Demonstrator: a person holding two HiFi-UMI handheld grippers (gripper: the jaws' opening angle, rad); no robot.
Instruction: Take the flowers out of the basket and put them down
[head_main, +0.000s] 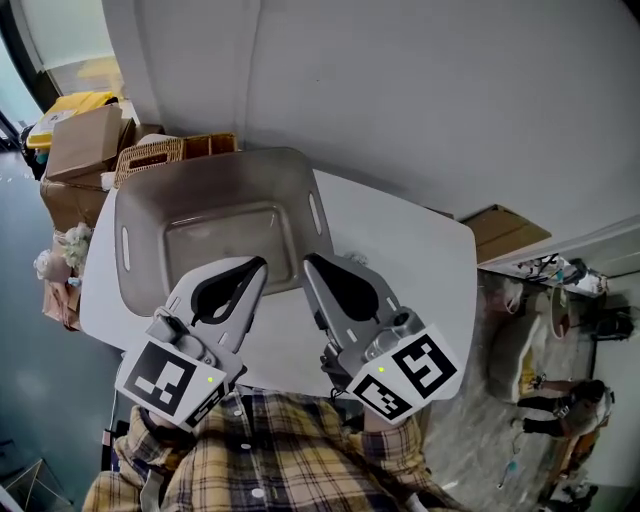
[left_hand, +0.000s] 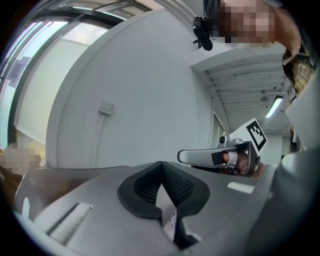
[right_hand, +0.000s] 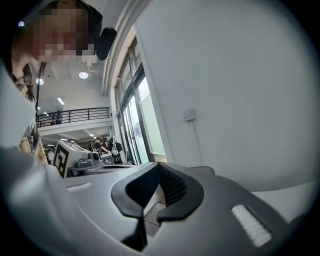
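Two tools at a grey basket (head_main: 135, 215).
Left gripper (head_main: 258, 267), right gripper (head_main: 311, 262): fingers pressed together, above white table (head_main: 420, 260).

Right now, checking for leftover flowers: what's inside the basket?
The basket shows only its bare grey bottom, nothing in it. The left gripper and right gripper hide its near rim.

The left gripper (head_main: 262, 264) and the right gripper (head_main: 309, 260) are held side by side, each with its jaws together and nothing between them. Both sets of fingertips point toward the near wall of a grey basket (head_main: 140, 250) on a white table (head_main: 410, 260). Beyond the fingertips, past the basket's far left corner, stand a wicker crate (head_main: 150, 155) and a cardboard box (head_main: 85, 140). Behind the fingers is a plaid shirt (head_main: 290, 460).
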